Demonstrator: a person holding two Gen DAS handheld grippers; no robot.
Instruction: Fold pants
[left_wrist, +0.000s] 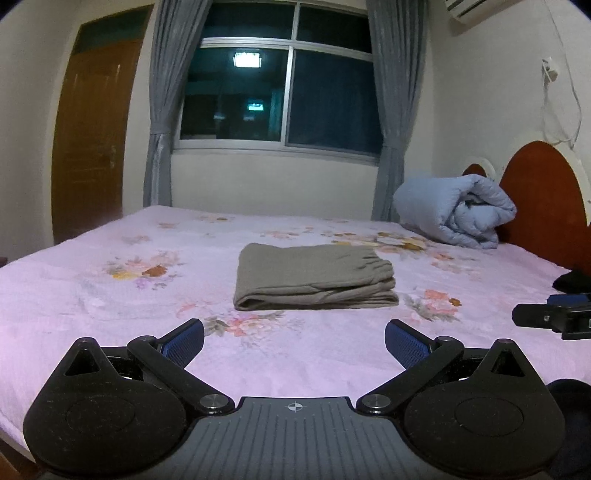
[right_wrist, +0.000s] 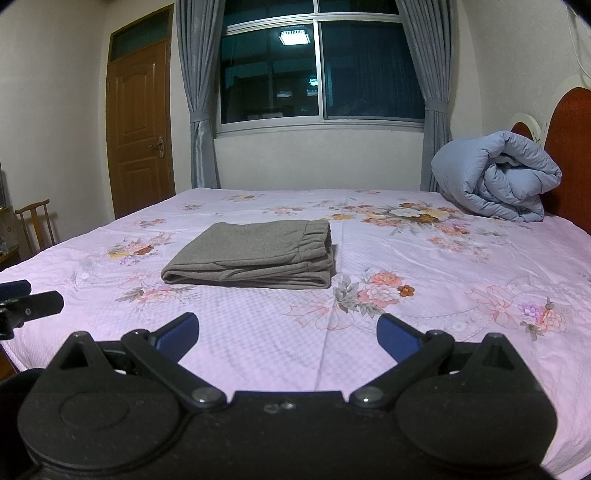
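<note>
**Pants folded, both grippers standing off**

The pants (left_wrist: 314, 277) lie in the middle of the frame in the left wrist view, and left of centre in the right wrist view, as a neat grey-brown stack on the pink flowered bedsheet (left_wrist: 110, 332). The elastic waistband sits on top at the right end of the stack, and the layers look squared up. Judged from this, the folding seems done or very nearly so; the step in hand looks like pulling back from the finished bundle. If anything is left, it would be 1 light press to flatten the top layer, which calls for a slow approach so the stack is not dragged out of line.

The left gripper (left_wrist: 294, 343) sits at the bottom of its frame with jaws spread wide, holding nothing and touching nothing. The right gripper (right_wrist: 288, 338) is likewise spread wide and empty, well short of the pants. A rolled blue quilt (right_wrist: 498, 177) rests at the upper right, well apart.
</note>
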